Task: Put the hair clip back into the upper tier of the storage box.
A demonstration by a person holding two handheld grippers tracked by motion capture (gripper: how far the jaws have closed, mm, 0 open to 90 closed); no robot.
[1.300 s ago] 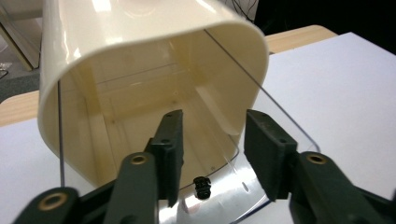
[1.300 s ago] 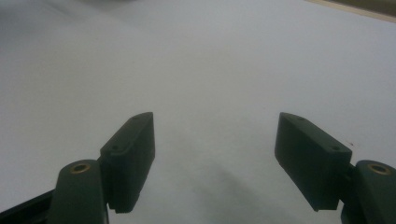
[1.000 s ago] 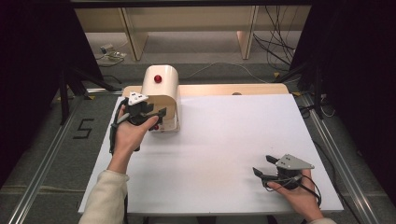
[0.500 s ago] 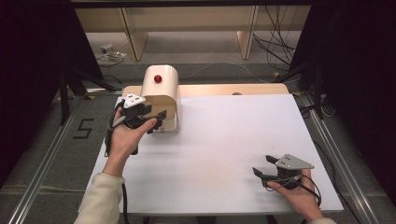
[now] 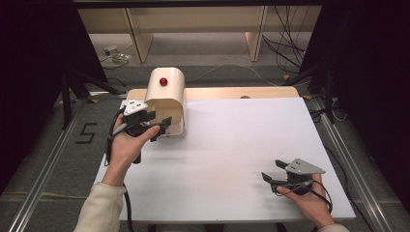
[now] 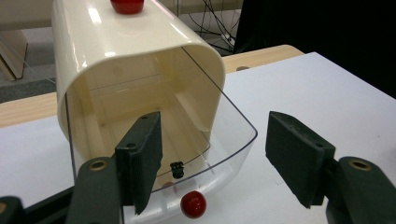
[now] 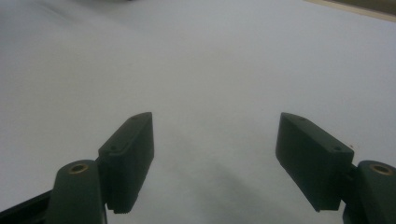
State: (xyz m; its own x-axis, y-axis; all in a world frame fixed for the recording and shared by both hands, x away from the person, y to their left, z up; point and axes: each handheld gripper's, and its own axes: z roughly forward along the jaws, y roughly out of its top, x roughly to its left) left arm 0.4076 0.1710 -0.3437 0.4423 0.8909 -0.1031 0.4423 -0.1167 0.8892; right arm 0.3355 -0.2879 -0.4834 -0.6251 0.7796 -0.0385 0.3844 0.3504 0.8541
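the white table point(image 5: 232, 159) carries a cream bread box point(image 5: 167, 99) at its far left corner. its long axis runs away from me, and the clear roll lid point(image 6: 233, 140) with the small red knob point(image 6: 193, 204) faces my left gripper point(image 5: 159, 122). this gripper sits right at the box mouth, level. its jaws have just been opening and now stand wide, and they grip nothing. my right gripper point(image 5: 273, 170) rests well apart at the near right, also open and empty. i think the left one must take the knob.
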